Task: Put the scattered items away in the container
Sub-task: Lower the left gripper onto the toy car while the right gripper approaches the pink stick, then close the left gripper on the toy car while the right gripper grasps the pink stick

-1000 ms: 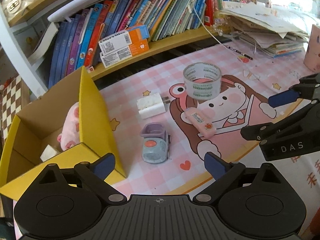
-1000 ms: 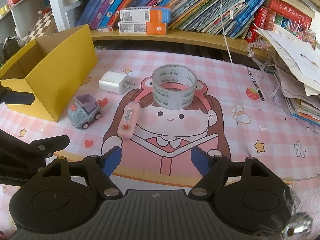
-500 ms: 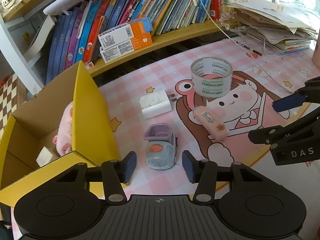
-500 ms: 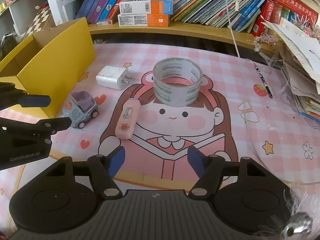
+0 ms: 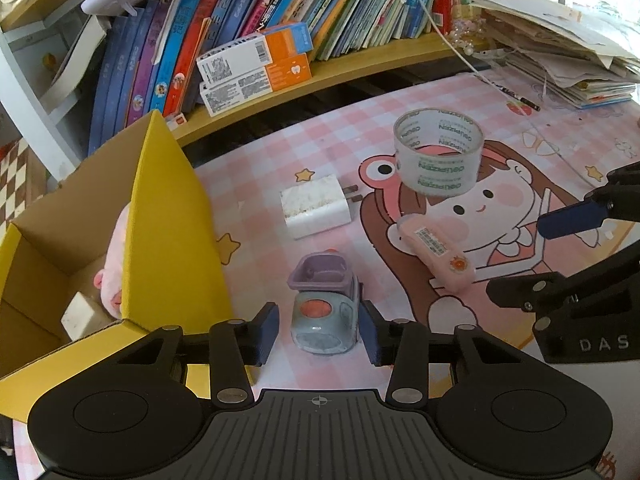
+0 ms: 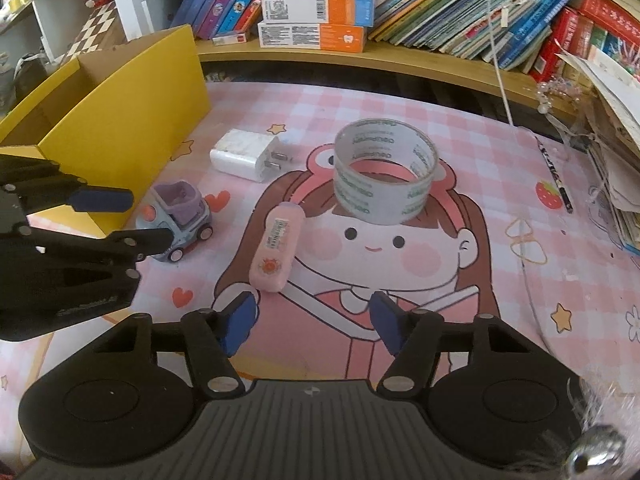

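A grey-and-purple toy truck point(image 5: 323, 312) stands on the pink mat beside the yellow cardboard box point(image 5: 168, 216). My left gripper point(image 5: 318, 332) straddles the truck's front, its blue pads close on both sides; the right pad looks to touch it, the left shows a small gap. The truck also shows in the right wrist view point(image 6: 178, 216). My right gripper point(image 6: 312, 320) is open and empty just short of the pink correction-tape case point(image 6: 276, 252). A white charger point(image 5: 316, 204) and a clear tape roll point(image 5: 438, 156) lie farther back. The box holds a pink plush point(image 5: 114, 268) and a white block point(image 5: 82, 316).
A wooden shelf of books point(image 5: 280, 8) with orange-and-white cartons point(image 5: 256, 68) runs along the back. A stack of papers point(image 5: 560, 52) and a black pencil point(image 6: 554, 172) lie at the right. A white cable point(image 6: 500, 60) hangs down.
My left gripper has moved forward and down and narrowed its jaws around the toy truck. My right gripper has moved forward toward the pink case and stayed open.
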`<state>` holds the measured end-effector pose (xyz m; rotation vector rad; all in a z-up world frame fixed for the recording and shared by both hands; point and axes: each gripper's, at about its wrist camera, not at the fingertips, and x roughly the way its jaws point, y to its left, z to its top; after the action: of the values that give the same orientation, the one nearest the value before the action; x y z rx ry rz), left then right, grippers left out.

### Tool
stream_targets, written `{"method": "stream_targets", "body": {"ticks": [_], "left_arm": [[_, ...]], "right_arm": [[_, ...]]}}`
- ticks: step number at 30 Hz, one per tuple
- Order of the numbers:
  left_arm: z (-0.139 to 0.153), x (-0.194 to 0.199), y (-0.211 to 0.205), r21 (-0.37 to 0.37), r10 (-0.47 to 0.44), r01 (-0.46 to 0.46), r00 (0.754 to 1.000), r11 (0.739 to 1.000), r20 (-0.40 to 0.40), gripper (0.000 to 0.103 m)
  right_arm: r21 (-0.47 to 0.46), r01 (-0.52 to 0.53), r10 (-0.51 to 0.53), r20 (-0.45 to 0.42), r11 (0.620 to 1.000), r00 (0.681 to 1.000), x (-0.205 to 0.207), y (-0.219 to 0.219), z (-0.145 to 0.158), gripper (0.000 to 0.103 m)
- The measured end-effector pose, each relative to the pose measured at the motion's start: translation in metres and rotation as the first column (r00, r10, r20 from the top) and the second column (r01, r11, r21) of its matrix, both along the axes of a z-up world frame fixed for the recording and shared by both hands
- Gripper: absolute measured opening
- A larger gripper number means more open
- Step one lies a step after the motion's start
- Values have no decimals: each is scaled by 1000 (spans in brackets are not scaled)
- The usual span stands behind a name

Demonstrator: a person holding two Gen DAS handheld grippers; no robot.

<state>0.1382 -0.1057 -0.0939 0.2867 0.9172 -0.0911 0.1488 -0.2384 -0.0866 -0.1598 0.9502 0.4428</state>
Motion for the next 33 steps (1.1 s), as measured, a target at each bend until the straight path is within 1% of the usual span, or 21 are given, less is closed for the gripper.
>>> {"method": "stream_targets", "body": {"ticks": [16, 19, 25, 33], "left_arm": [[-15, 14, -2, -10, 7, -7, 1000, 1000, -28, 42], [-15, 15, -1, -11, 7, -8, 999, 1000, -31, 39], [-16, 16, 0, -17, 9, -9, 999, 1000, -38, 40], [-15, 17, 2, -35, 9, -10, 999, 999, -40, 39]], "right_arm": [[4, -41, 41, -1, 999, 999, 13, 12, -9, 55], [3, -52, 52, 2, 999, 999, 15, 16, -11, 52], [11, -66, 66, 1, 998, 998, 20, 18, -15, 47], [31, -78, 78, -3, 996, 997, 24, 17, -18, 45]]}}
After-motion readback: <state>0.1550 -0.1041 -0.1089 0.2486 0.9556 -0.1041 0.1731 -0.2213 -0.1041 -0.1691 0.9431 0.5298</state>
